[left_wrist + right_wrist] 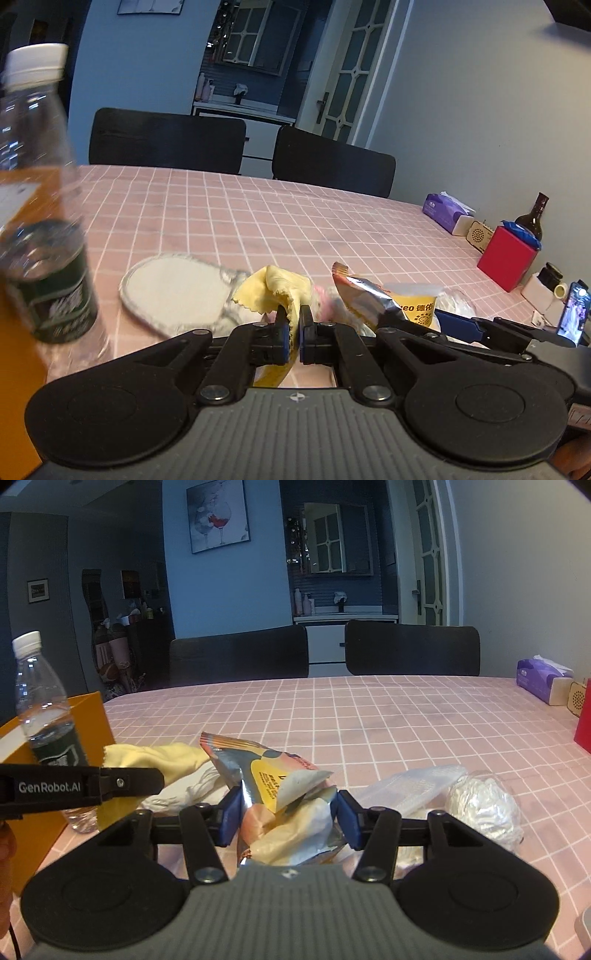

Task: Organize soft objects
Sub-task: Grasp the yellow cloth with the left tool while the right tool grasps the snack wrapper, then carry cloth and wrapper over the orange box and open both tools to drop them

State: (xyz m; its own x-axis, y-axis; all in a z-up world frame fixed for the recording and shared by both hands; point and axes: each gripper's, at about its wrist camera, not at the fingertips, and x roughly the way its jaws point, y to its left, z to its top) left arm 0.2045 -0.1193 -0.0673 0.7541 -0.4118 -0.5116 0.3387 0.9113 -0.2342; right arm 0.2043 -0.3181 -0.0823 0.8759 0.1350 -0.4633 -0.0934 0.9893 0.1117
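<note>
My left gripper (293, 325) is shut on a yellow cloth (273, 291); the cloth sticks up between the blue pads and trails below them. Behind it lies a white oval pad with a grey rim (173, 291). In the right wrist view my right gripper (288, 816) is shut on a crumpled snack bag (266, 771), one blue pad against each side. The left gripper (160, 779) comes in from the left there, with the yellow cloth (166, 760) at its tip. The snack bag (358, 295) and right gripper (413, 319) show at right in the left wrist view.
A water bottle (48, 709) stands by an orange box (88, 716) at left. A clear plastic bag (417, 782) and a silvery crumpled bundle (484, 808) lie at right. A purple tissue pack (539, 679), a red box (506, 258) and a dark bottle (535, 214) line the wall. Two black chairs (240, 653) stand behind the pink checked table (369, 716).
</note>
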